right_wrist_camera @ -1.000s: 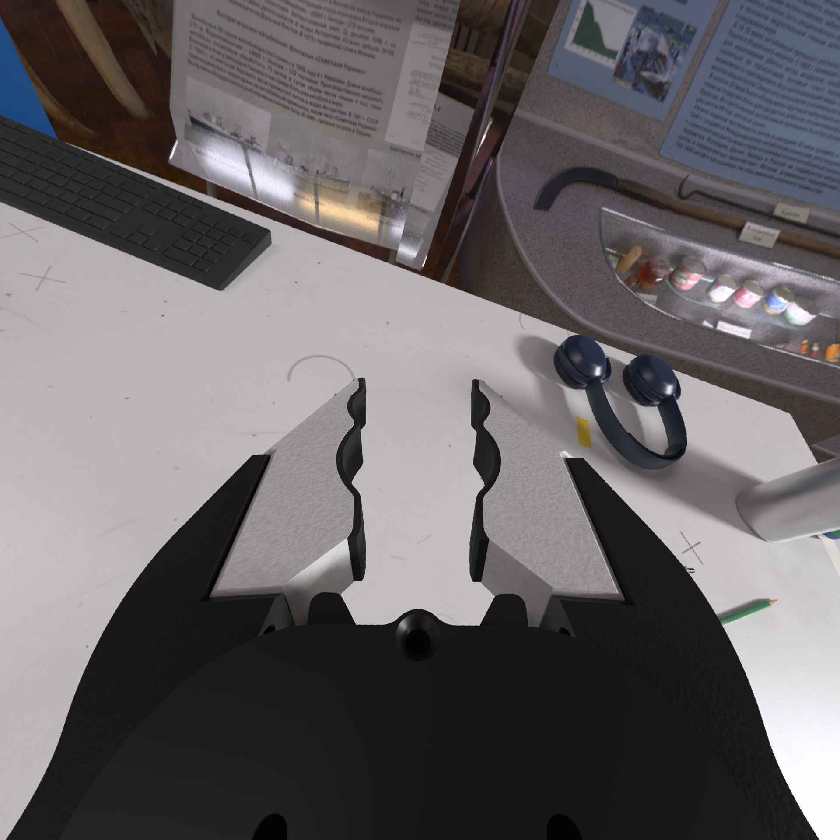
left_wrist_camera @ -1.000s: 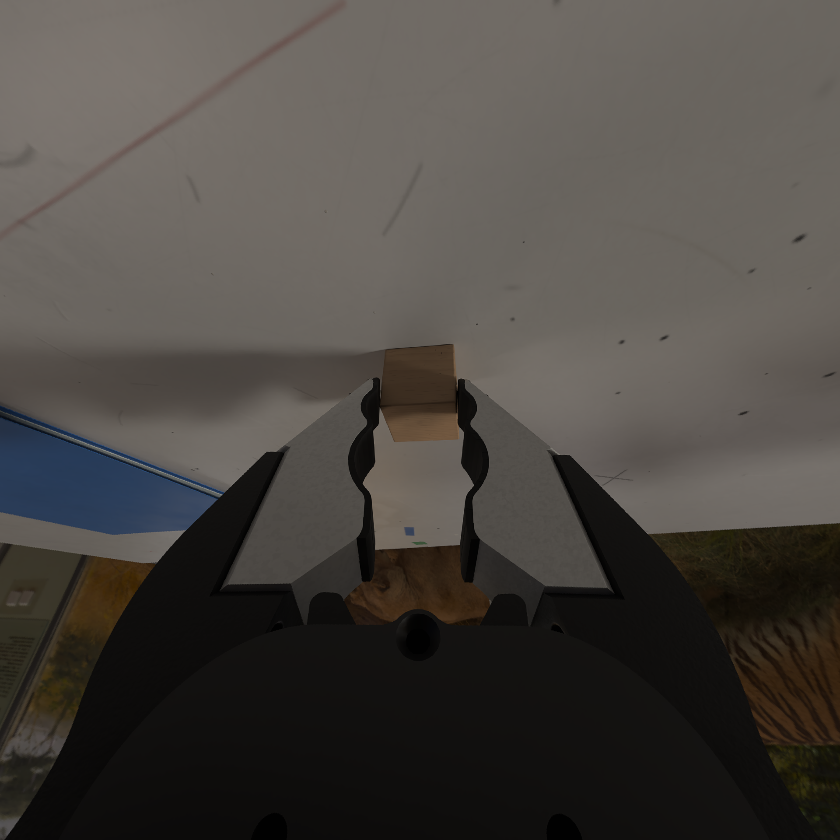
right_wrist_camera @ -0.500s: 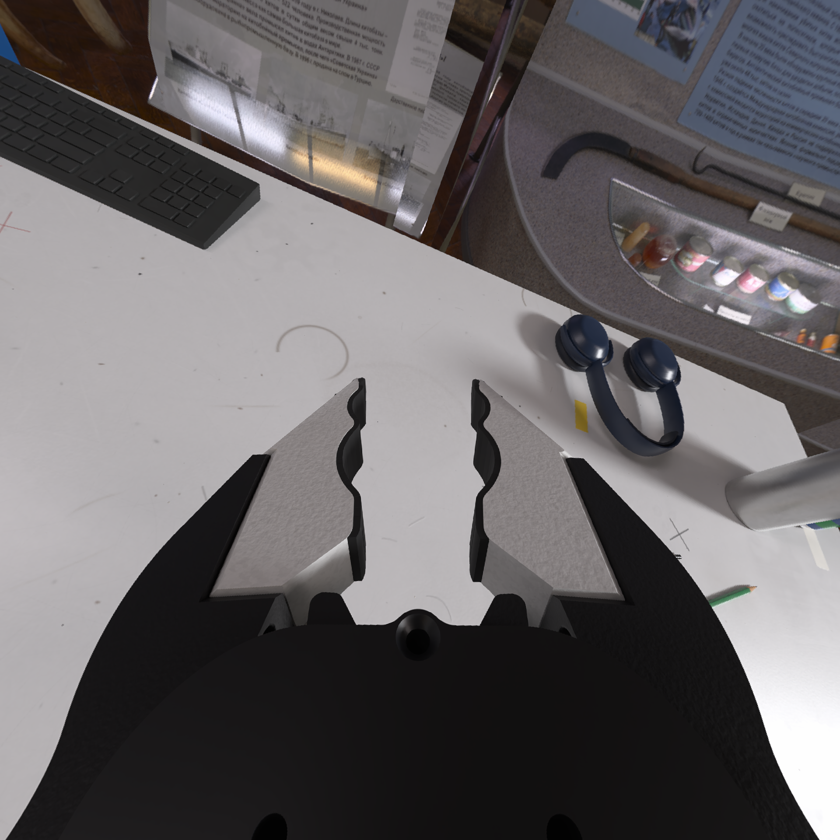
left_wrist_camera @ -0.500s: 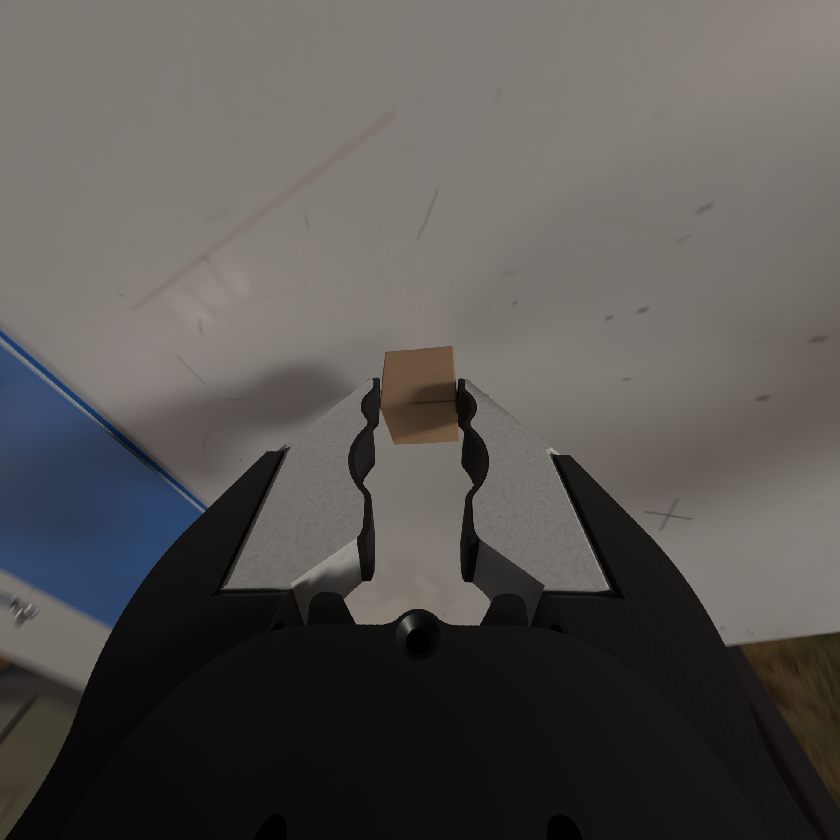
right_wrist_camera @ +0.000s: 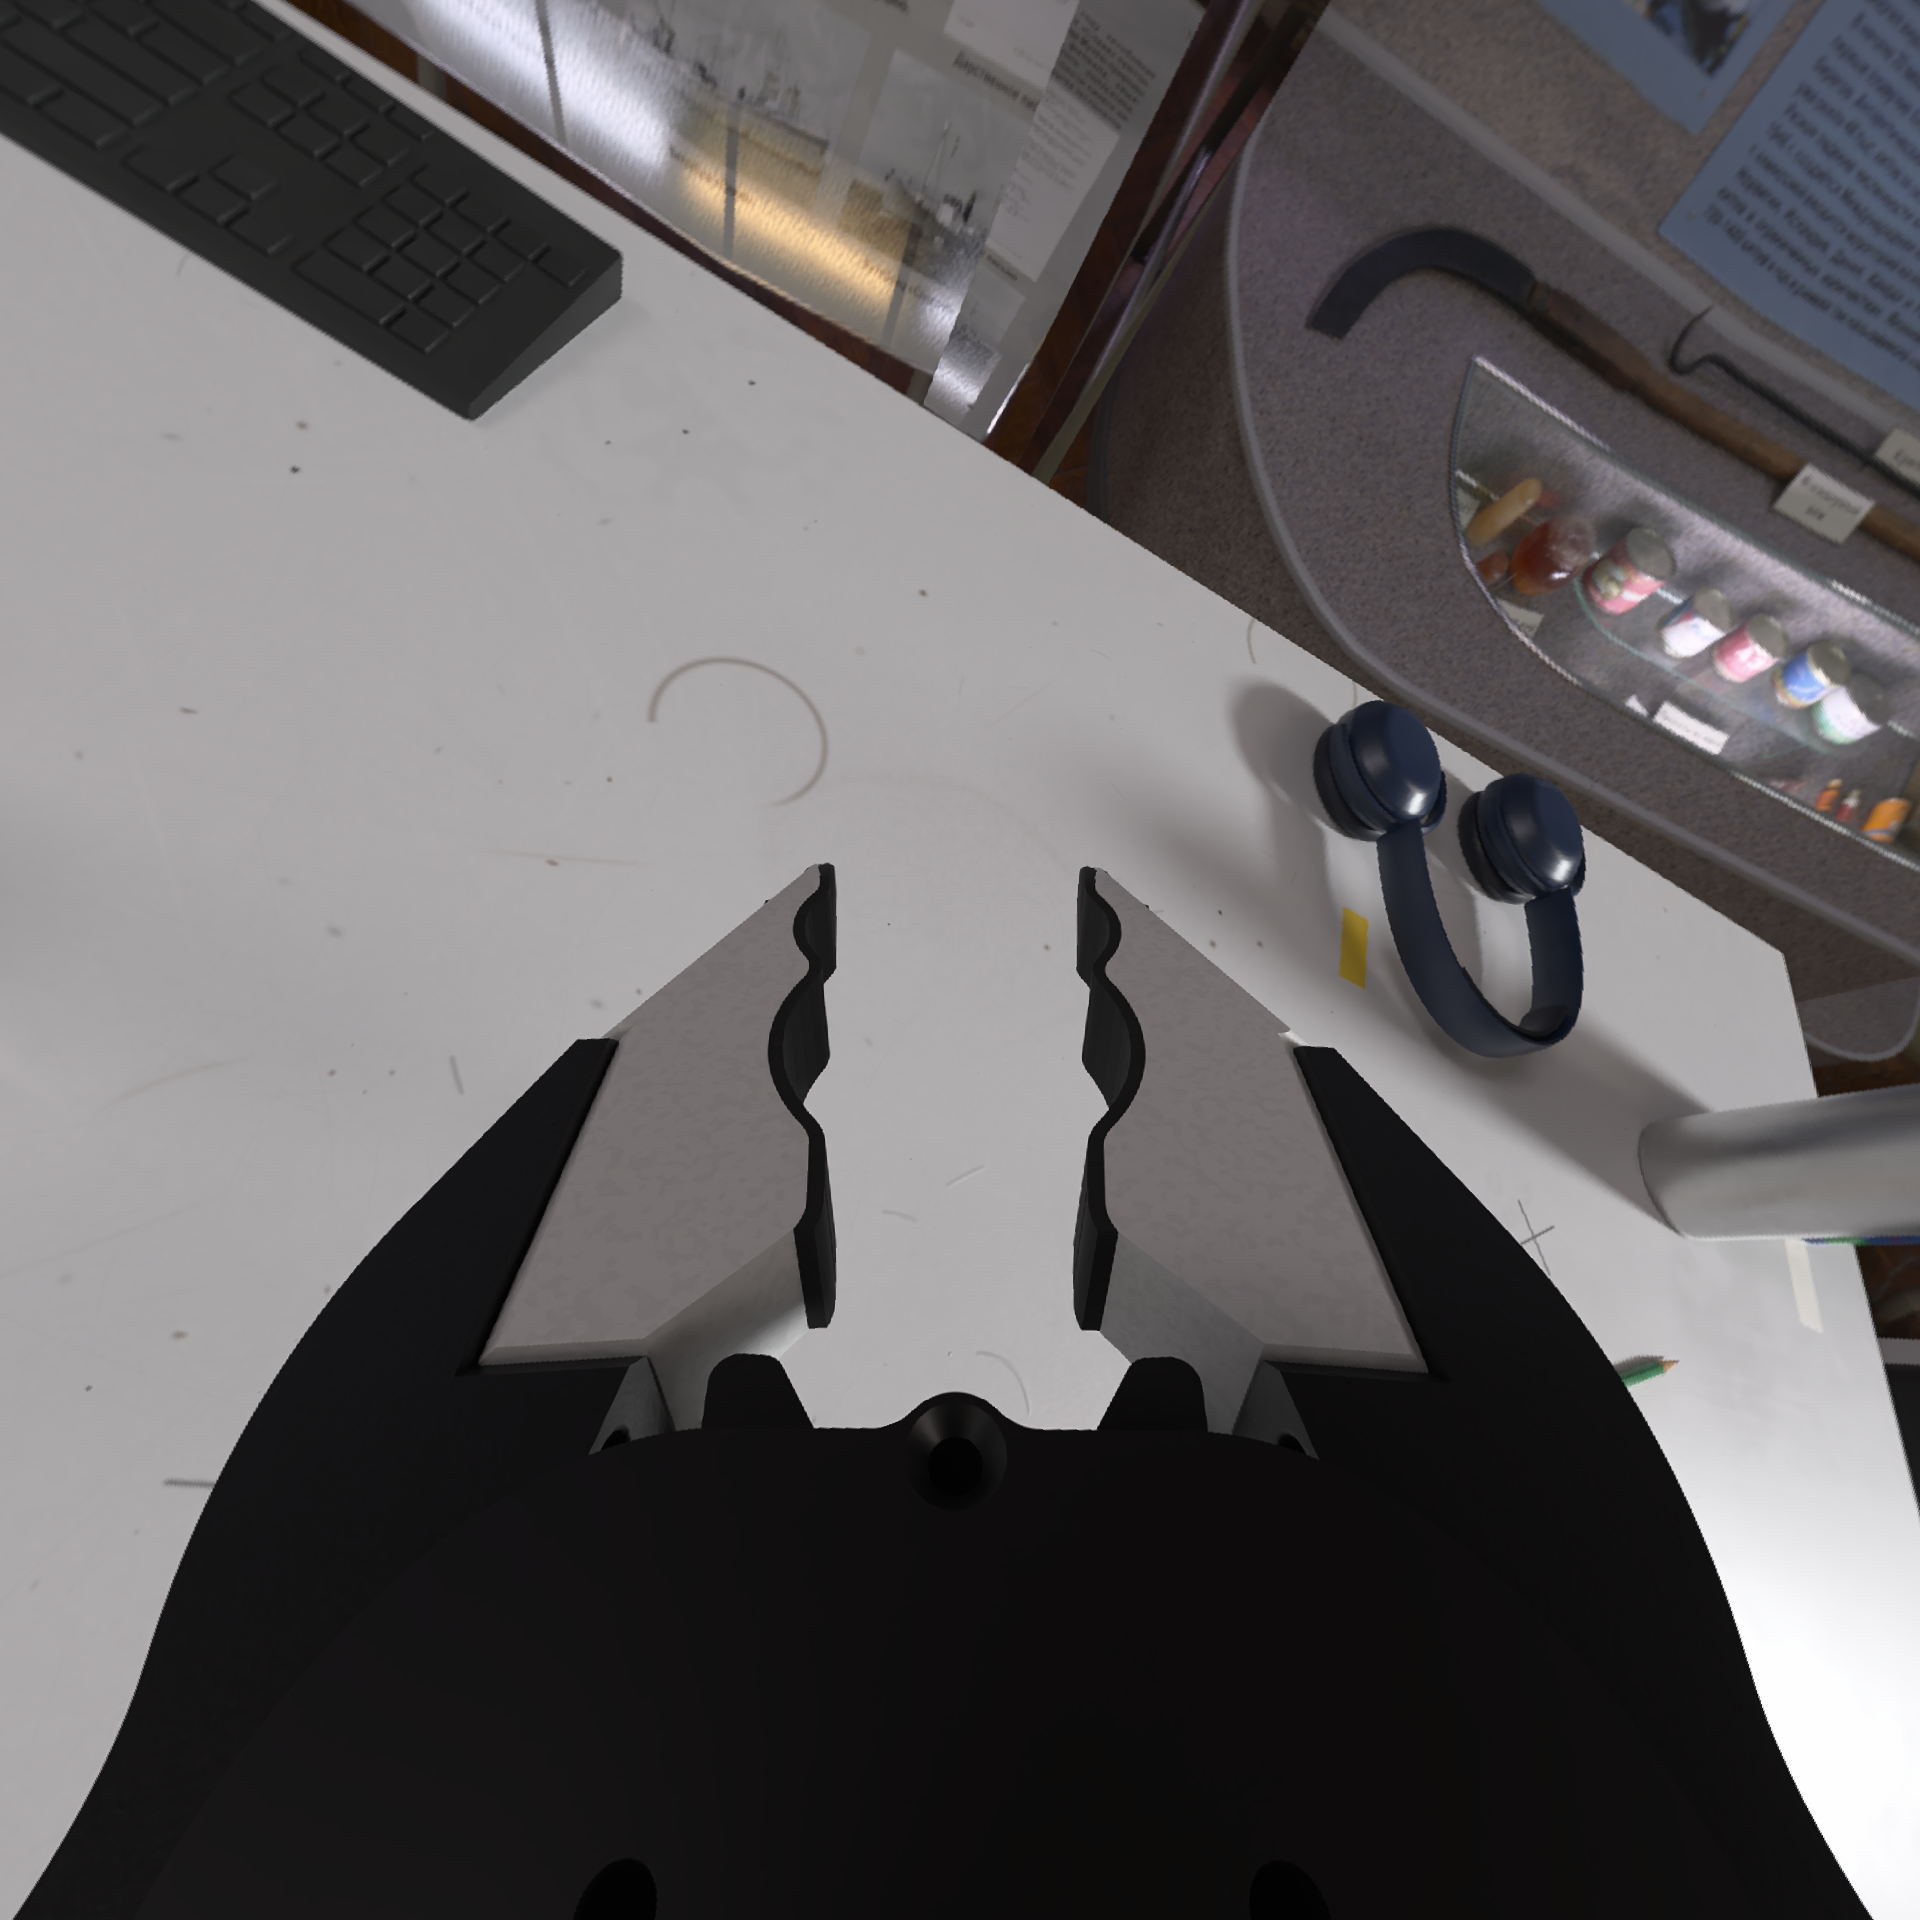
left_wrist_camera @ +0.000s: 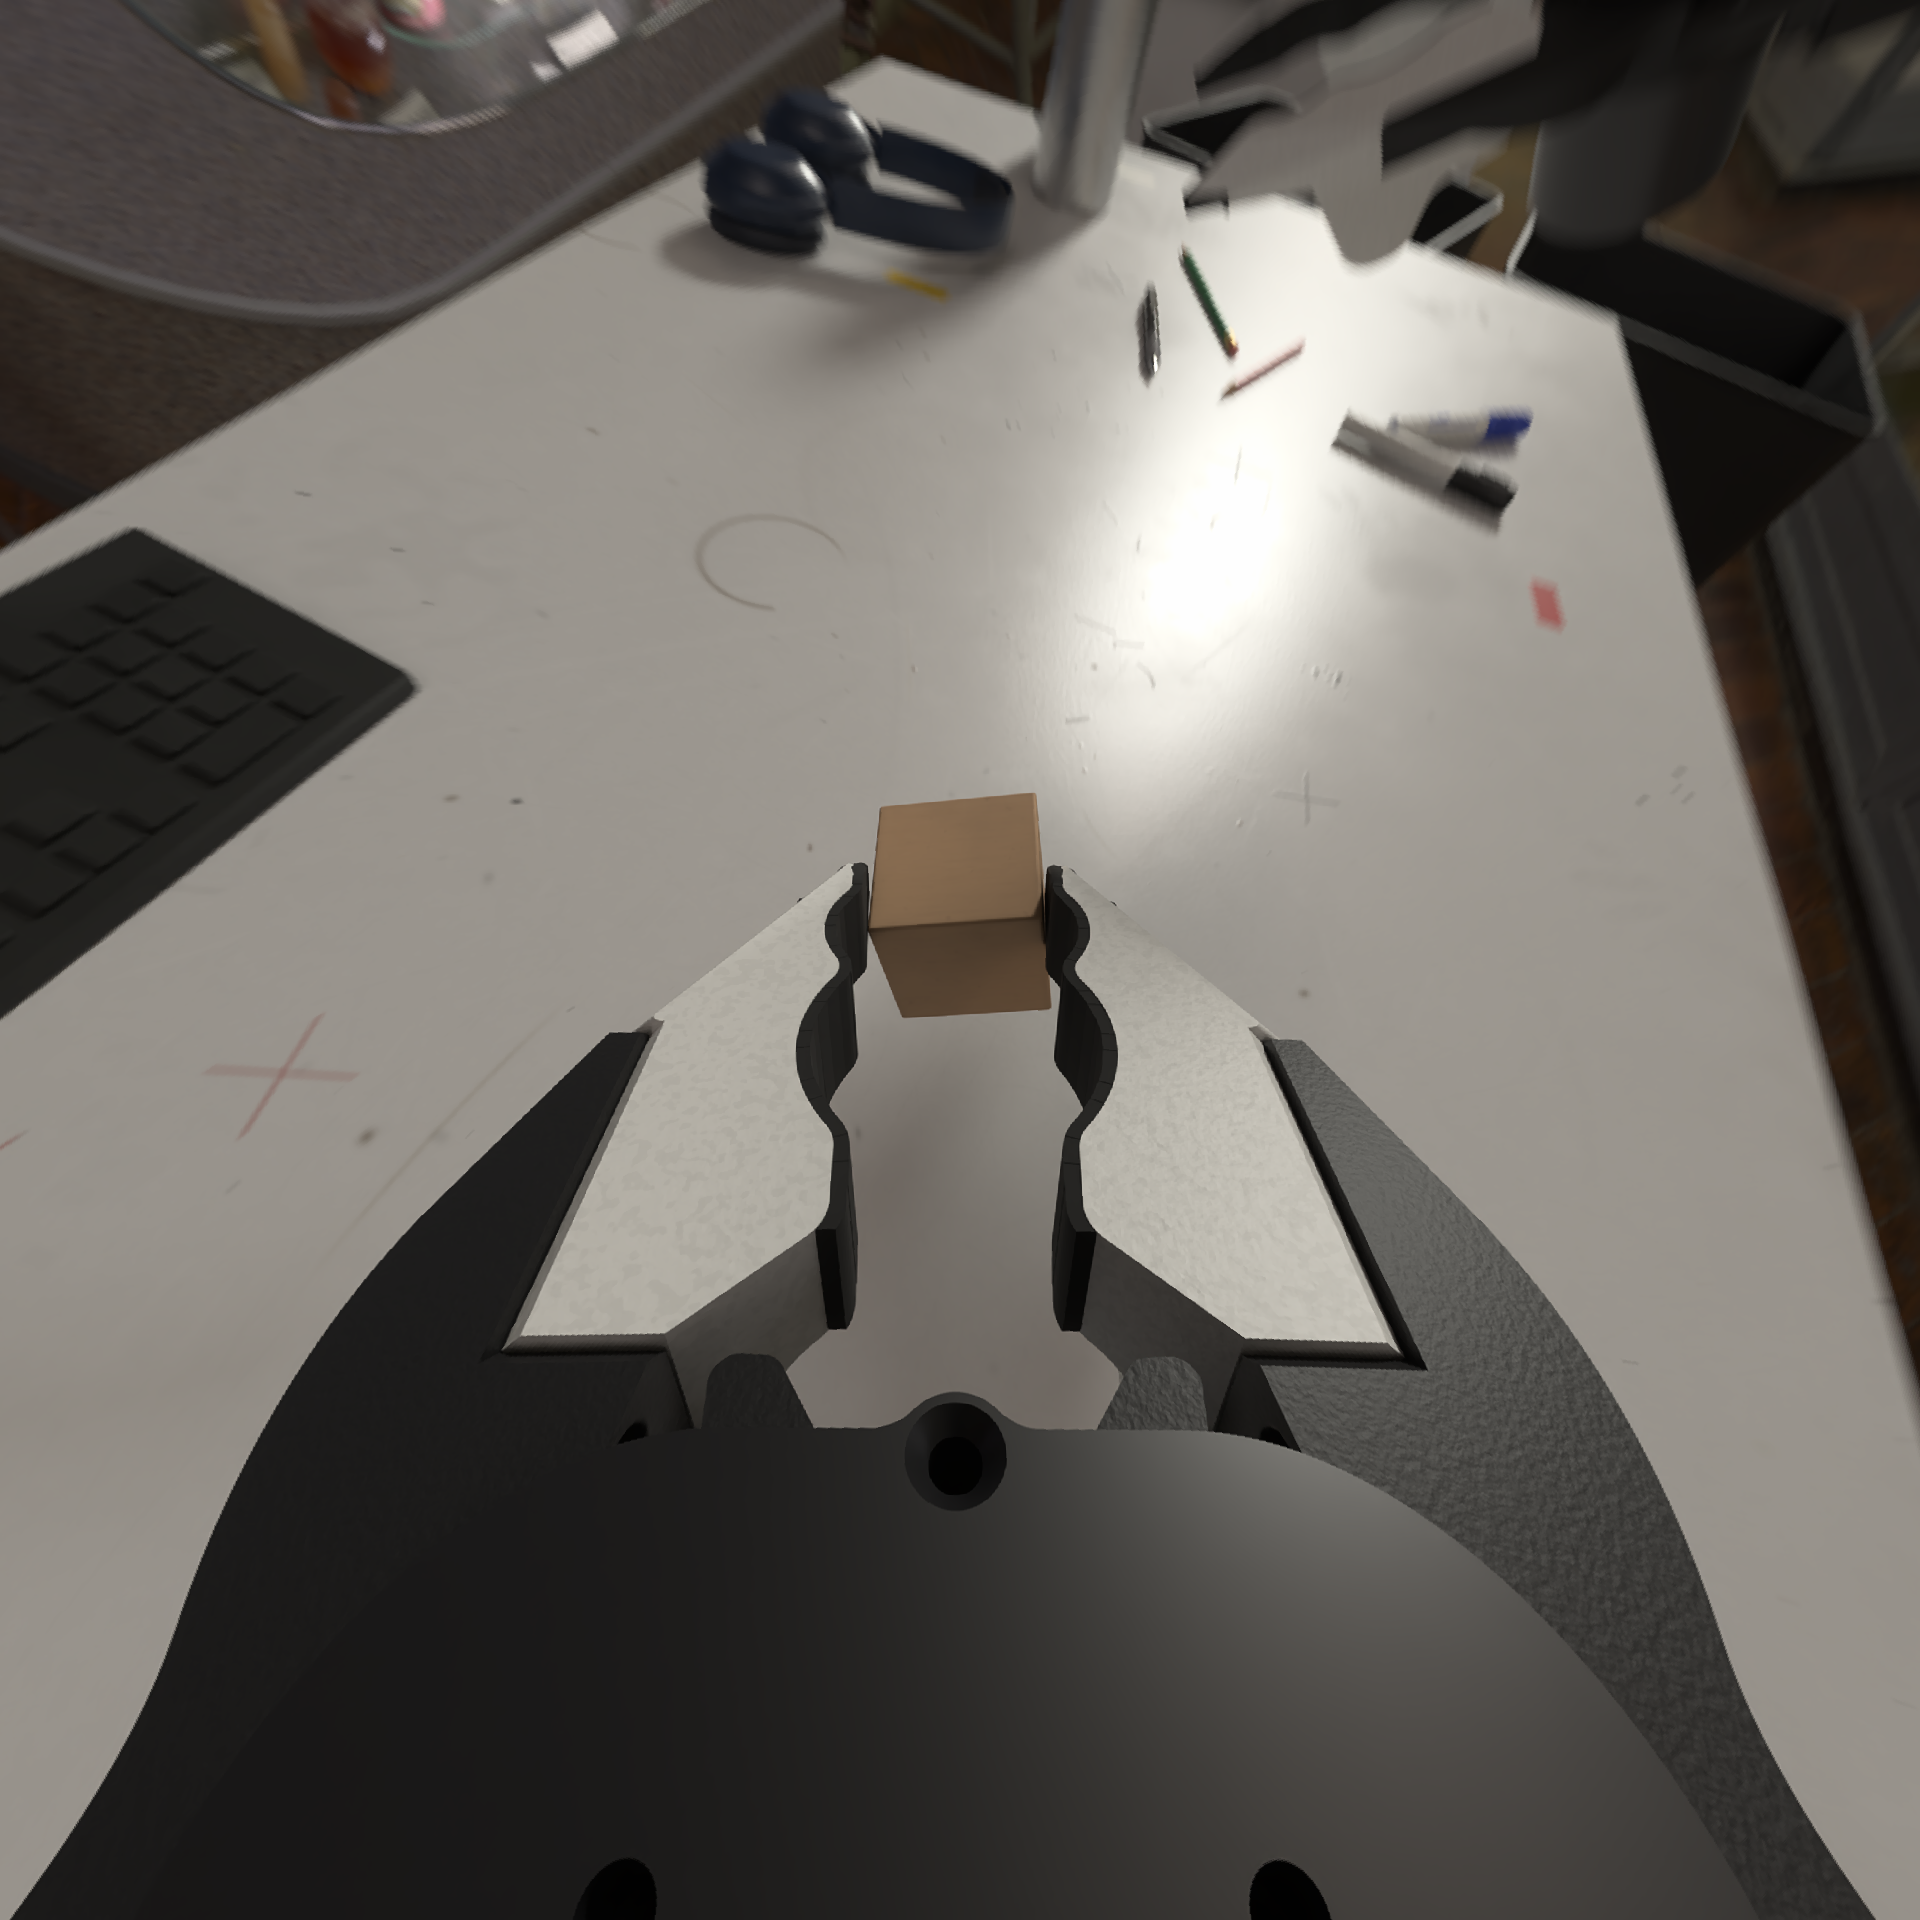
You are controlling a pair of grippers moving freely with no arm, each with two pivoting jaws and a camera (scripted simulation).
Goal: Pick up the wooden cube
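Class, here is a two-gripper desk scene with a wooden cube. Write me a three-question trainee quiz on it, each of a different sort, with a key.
1. True or false: the left gripper grips the wooden cube at its fingertips.
2. The right gripper holds: A) headphones B) nothing C) a pencil.
3. Fill in: the black ____ lies left of the cube.

Key: 1 true; 2 B; 3 keyboard.

On my left gripper I see a broad, rounded black body with a pebbled texture, two pale grey speckled wedge fingers lined with wavy black pads, and a small round socket at centre. My right gripper looks identical, its body darker.
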